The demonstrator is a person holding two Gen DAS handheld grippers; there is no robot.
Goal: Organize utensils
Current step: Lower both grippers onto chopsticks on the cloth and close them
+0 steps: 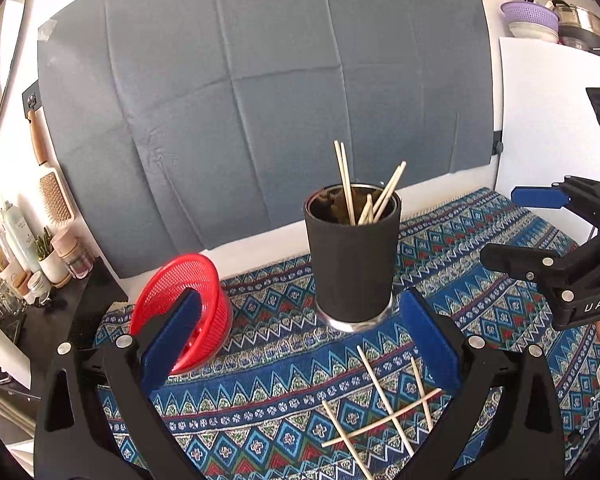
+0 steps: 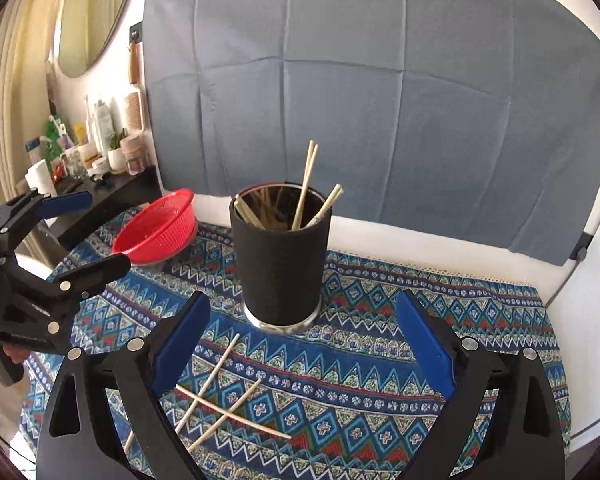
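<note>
Left wrist view: left gripper (image 1: 300,336) spread wide, holding nothing, above the cloth (image 1: 260,392). Cup (image 1: 352,260) upright mid-cloth, several sticks (image 1: 348,184) leaning inside. Four loose sticks (image 1: 384,404) crossed on the cloth toward its near edge. Red basket (image 1: 188,304) tilted near the left edge. Right gripper (image 1: 536,228) spread, empty.

Right wrist view: right gripper (image 2: 302,340) spread, empty. Cup (image 2: 280,256) ahead; loose sticks (image 2: 224,400) beside the left pad (image 2: 180,344). Basket (image 2: 156,228) at the far left corner.
</note>
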